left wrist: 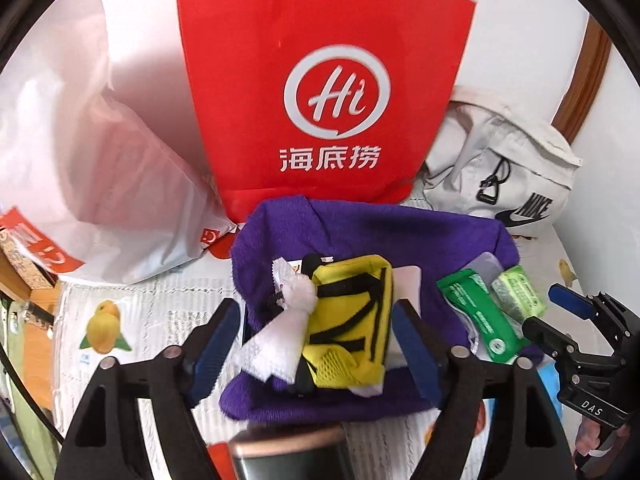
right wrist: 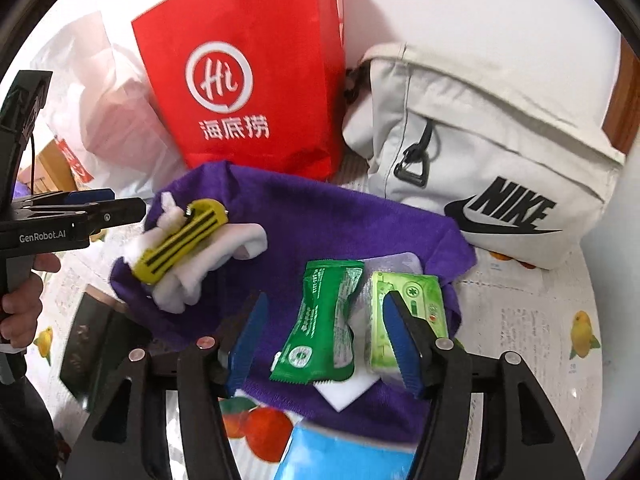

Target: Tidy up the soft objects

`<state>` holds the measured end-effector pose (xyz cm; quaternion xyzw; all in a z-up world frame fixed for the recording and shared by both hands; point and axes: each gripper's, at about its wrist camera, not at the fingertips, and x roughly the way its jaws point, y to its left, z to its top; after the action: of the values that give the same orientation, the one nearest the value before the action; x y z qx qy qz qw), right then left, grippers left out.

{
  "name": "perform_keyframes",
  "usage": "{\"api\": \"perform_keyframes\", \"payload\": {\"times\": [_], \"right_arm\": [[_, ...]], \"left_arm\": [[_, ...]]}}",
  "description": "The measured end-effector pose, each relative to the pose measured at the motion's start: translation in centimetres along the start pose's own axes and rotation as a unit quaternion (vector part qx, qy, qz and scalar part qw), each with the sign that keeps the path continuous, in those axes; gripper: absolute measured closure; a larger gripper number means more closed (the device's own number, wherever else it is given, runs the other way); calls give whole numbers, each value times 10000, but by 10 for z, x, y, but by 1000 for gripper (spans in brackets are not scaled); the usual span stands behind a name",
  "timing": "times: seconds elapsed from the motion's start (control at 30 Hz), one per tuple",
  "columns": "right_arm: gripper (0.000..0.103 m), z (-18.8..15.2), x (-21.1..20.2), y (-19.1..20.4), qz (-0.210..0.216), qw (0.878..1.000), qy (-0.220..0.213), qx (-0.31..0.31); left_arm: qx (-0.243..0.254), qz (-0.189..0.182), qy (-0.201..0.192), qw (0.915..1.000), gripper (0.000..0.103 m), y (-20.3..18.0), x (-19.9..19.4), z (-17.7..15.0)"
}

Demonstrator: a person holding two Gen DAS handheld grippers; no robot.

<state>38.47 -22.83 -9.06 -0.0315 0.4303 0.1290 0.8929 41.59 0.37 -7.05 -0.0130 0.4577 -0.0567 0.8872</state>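
Note:
A purple towel (left wrist: pixel 360 232) (right wrist: pixel 320 220) lies spread on the table. On it rests a yellow pouch with black straps (left wrist: pixel 348 320) (right wrist: pixel 184 236) on crumpled white tissue (left wrist: pixel 288 320) (right wrist: pixel 224 256). My left gripper (left wrist: pixel 316 344) (right wrist: pixel 116 202) stands open, and its blue pads flank the pouch without touching it. A dark green packet (right wrist: pixel 324 320) (left wrist: pixel 476 320) and a light green packet (right wrist: pixel 416 300) (left wrist: pixel 518 290) lie on the towel's right part. My right gripper (right wrist: pixel 326 344) (left wrist: pixel 556 316) is open astride the dark green packet, its right finger in front of the light green one.
A red shopping bag (left wrist: pixel 320 80) (right wrist: pixel 248 80) stands behind the towel, a white plastic bag (left wrist: pixel 100 160) to its left, a white Nike bag (right wrist: pixel 480 160) (left wrist: pixel 500 168) to its right. A blue item (right wrist: pixel 348 456) and a dark box (right wrist: pixel 92 340) lie near the towel's front edge.

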Motion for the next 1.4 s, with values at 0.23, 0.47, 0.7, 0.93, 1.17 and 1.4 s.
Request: {"api": "perform_keyframes", "payload": {"times": [0.23, 0.47, 0.7, 0.93, 1.17, 1.4], "right_arm": [[29, -12, -53, 8, -115, 9995, -279, 82], [24, -41, -109, 15, -16, 9985, -498, 204], [24, -65, -146, 12, 128, 9978, -627, 152], [24, -96, -188, 12, 76, 9961, -768, 435], [24, -133, -221, 25, -176, 9952, -810, 518], [24, -160, -251, 32, -199, 9948, -806, 591]], "left_arm": [[-93, 108, -125, 9998, 18, 0, -54, -20], [-151, 254, -112, 9995, 18, -10, -110, -57], [-192, 366, -122, 9991, 18, -17, -176, -87], [48, 352, -527, 9980, 18, -36, -221, -116], [-24, 319, -541, 9980, 18, -45, -240, -154], [-117, 348, -731, 9966, 18, -58, -262, -193]]}}
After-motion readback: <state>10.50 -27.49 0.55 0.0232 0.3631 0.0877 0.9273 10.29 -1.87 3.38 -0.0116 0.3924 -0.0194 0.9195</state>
